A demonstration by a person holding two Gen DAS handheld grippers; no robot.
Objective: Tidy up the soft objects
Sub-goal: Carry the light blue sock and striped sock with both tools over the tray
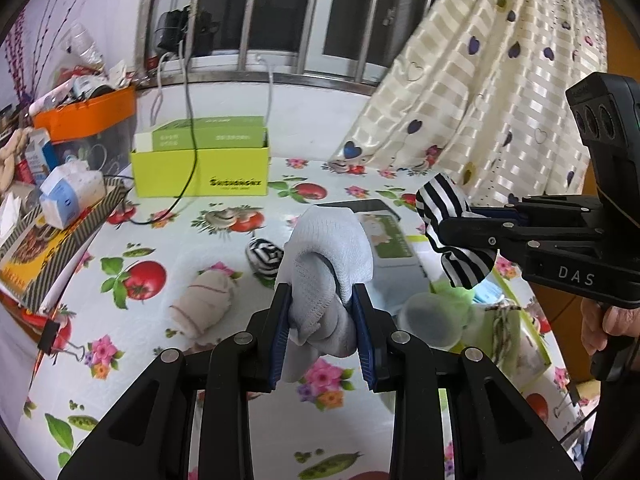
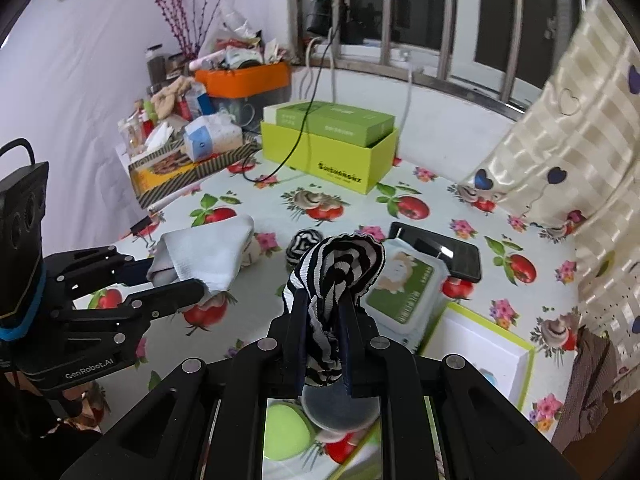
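My left gripper [image 1: 322,314] is shut on a white sock [image 1: 326,252] and holds it above the table; it also shows in the right wrist view [image 2: 208,256]. My right gripper [image 2: 324,320] is shut on a black-and-white striped sock [image 2: 336,268], raised above the table; it shows at the right of the left wrist view [image 1: 448,216]. A second striped sock, rolled up [image 1: 264,254], and a rolled beige sock [image 1: 204,306] lie on the fruit-print tablecloth [image 1: 180,248]. Green and grey soft items [image 1: 436,312] sit in a white box with a lime rim [image 2: 488,344] below the right gripper.
A lime-green box [image 1: 200,168] stands at the back with a cable over it. An orange bin [image 1: 86,114] and clutter fill the back left. A black phone [image 2: 440,250] and a wipes pack [image 2: 400,284] lie mid-table. A curtain [image 1: 480,80] hangs right.
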